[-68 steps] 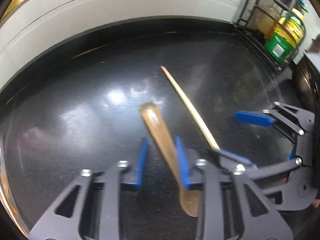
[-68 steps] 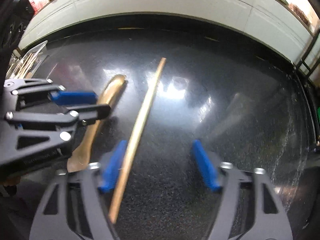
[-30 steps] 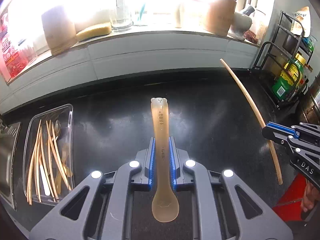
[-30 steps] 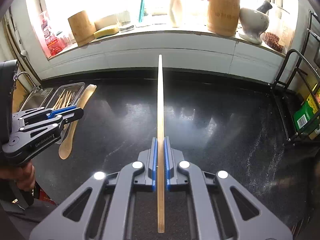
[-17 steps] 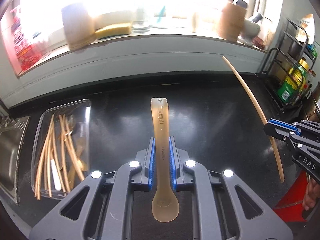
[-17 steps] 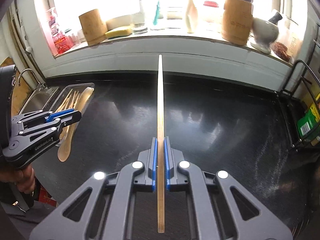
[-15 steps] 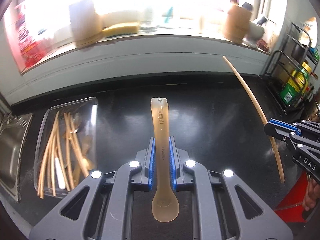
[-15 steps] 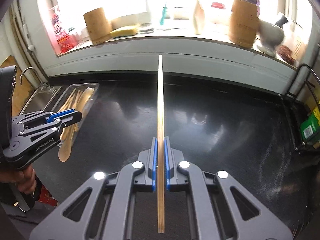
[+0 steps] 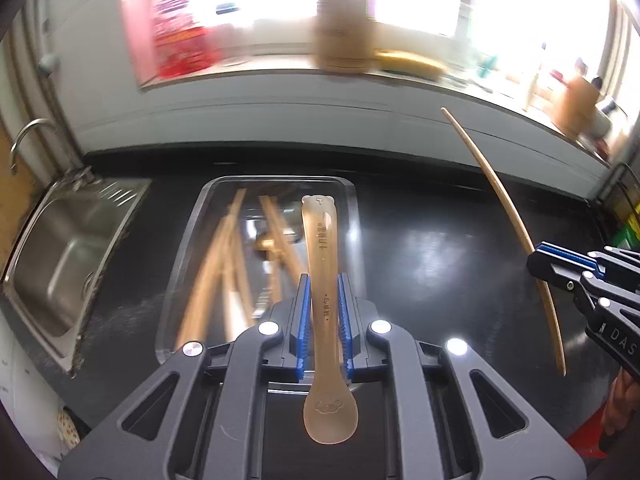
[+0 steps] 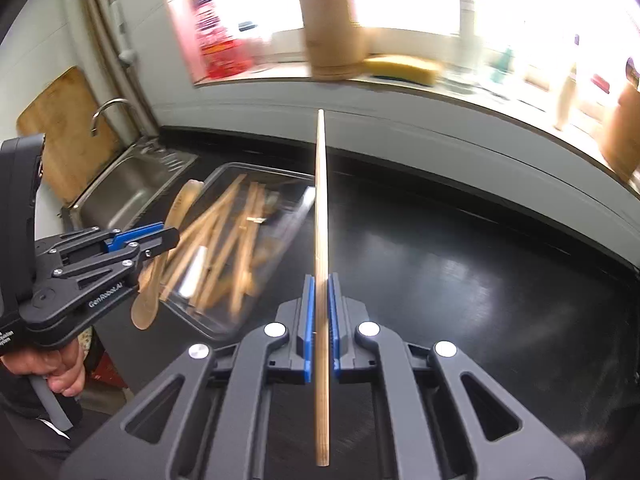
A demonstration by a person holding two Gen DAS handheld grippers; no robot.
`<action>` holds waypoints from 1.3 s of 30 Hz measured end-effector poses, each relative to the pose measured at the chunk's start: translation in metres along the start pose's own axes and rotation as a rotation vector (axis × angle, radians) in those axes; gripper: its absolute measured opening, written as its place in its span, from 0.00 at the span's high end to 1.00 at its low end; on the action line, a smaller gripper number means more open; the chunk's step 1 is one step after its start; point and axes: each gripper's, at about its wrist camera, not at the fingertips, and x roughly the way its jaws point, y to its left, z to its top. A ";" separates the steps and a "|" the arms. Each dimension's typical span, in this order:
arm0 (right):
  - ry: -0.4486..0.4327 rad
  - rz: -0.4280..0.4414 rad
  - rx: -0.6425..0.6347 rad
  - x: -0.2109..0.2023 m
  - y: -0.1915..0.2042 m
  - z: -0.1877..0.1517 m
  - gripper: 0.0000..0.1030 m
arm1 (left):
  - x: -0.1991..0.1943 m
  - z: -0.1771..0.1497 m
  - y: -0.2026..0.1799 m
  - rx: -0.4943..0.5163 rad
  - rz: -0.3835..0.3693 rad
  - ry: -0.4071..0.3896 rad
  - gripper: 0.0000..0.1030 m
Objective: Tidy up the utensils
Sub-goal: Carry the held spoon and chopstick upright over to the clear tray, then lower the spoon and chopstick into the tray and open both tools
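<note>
Here, the left gripper [image 9: 323, 308] is pinching one spoon [image 9: 325, 304] above the tray [image 9: 180, 264], which is sitting at the counter's [image 9: 440, 248] left end beside the sink [image 9: 60, 248]. The right gripper [image 10: 320, 308] is pinching one chopstick [image 10: 321, 248] beside it. Blurred sticks, uncountable, are lying inside the tray.

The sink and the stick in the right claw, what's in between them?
The clear tray of wooden sticks, beside the sink, left of the stick; the right wrist view shows it.

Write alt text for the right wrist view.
The right gripper clamps a long wooden chopstick pointing forward over a black counter. To its left, the left gripper holds a translucent spoon above a clear tray of chopsticks beside a steel sink.
</note>
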 end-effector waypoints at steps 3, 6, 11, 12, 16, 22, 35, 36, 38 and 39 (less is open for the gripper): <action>0.012 0.035 -0.023 0.017 0.027 0.014 0.93 | 0.002 0.002 0.026 -0.028 0.023 -0.001 0.88; 0.024 0.063 -0.036 0.033 0.050 0.025 0.93 | 0.005 0.006 0.052 -0.049 0.038 0.001 0.88; 0.040 0.079 -0.052 0.050 0.078 0.036 0.93 | 0.012 0.010 0.074 -0.060 0.035 0.008 0.88; 0.043 0.078 -0.055 0.052 0.081 0.037 0.93 | 0.015 0.012 0.077 -0.060 0.033 0.010 0.88; 0.058 0.072 -0.053 0.059 0.088 0.039 0.93 | 0.021 0.015 0.085 -0.060 0.020 0.019 0.88; 0.084 0.072 -0.032 0.071 0.088 0.041 0.93 | 0.031 0.019 0.087 -0.055 0.006 0.035 0.88; 0.171 0.097 0.003 0.113 0.081 0.048 0.93 | 0.072 0.029 0.090 -0.054 -0.007 0.101 0.88; 0.180 0.100 0.005 0.117 0.081 0.048 0.93 | 0.076 0.029 0.090 -0.052 -0.008 0.109 0.88; 0.198 0.107 0.017 0.126 0.079 0.049 0.93 | 0.085 0.031 0.092 -0.054 -0.009 0.125 0.88; 0.207 0.110 0.025 0.130 0.078 0.049 0.93 | 0.089 0.032 0.093 -0.054 -0.010 0.132 0.88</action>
